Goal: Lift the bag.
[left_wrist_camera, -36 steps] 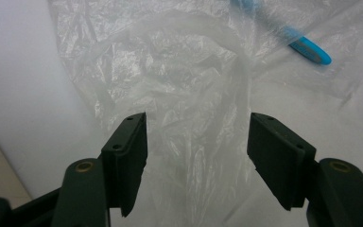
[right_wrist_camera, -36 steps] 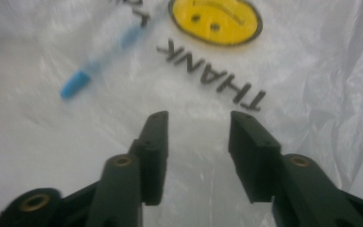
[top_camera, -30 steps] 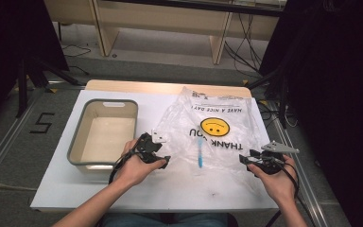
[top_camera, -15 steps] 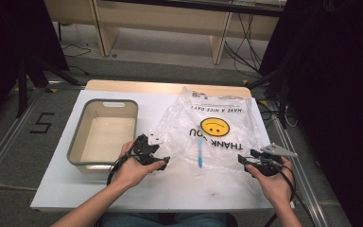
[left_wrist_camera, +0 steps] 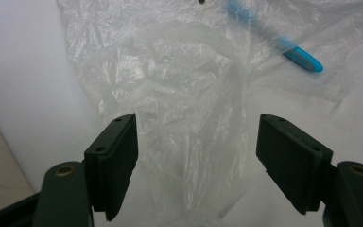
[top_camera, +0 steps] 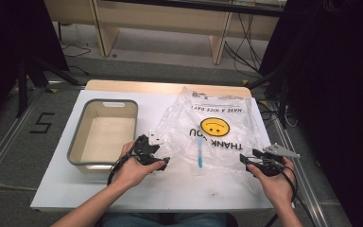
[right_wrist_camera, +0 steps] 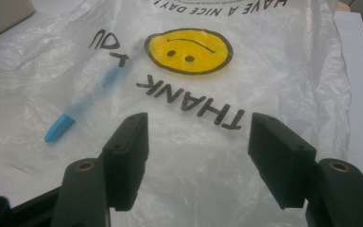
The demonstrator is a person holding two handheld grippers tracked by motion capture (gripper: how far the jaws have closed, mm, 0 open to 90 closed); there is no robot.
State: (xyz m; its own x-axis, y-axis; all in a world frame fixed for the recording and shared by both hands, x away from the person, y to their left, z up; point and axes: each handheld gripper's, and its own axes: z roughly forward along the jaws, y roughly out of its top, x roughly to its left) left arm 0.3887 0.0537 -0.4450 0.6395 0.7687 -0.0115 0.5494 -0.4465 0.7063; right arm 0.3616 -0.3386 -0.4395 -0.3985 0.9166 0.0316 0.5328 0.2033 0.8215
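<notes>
Both grippers' jaws have just been opening since the earlier frames, while the hands and the bag are lying much as they were a second ago. Now the left gripper (top_camera: 164, 161) is standing with its jaws wide apart, and in the left gripper view crumpled film of the plastic bag (left_wrist_camera: 179, 118) is lying between and beneath them; the pads are not pressing on it. Whether the jaw tips are brushing the film cannot be told. The right gripper (top_camera: 246, 161) is also standing with its jaws wide apart, hovering low at the near right edge of the bag (right_wrist_camera: 264, 85), with nothing clamped between them.

The bag is lying spread on the white table (top_camera: 123, 194), to the right of the grey tub (top_camera: 78, 151), its yellow smiley face (top_camera: 214, 126) and black lettering reading upside down from the person's side. A blue pen (top_camera: 199, 153) is lying inside the bag near its middle, between the two grippers; in the right gripper view most of its length is blurring behind the film, with only the bright blue end (right_wrist_camera: 59, 127) showing clearly. In the left gripper view the pen's (left_wrist_camera: 302, 57) far end is being cut off at the top edge. The person's hands are covering much of each gripper body in the high view.
</notes>
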